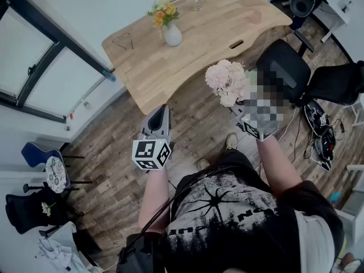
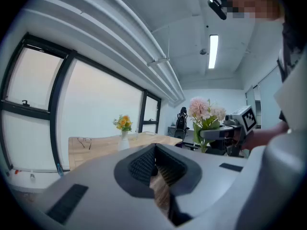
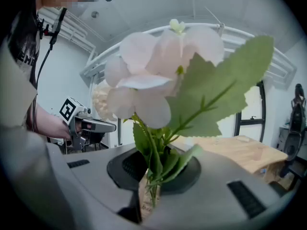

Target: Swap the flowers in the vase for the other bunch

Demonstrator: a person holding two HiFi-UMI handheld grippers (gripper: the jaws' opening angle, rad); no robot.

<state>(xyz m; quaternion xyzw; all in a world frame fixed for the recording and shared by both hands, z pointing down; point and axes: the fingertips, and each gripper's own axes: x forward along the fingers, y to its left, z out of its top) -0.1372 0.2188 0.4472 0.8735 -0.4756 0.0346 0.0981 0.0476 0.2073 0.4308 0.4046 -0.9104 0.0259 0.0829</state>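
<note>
- On the wooden table (image 1: 227,21), far ahead, the vase (image 1: 172,36) holds the yellow flowers (image 1: 163,13), well apart from both grippers.
- Nearer, the right gripper (image 3: 149,176) pinches the green stems of the pink bunch (image 3: 153,85); leaves hide its pads in its own view, and the head view shows it mostly blurred over.
- Stem ends below those jaws cannot be made out.
- Alongside, the left gripper (image 2: 156,169) has its jaws pressed together, nothing between them.
</note>
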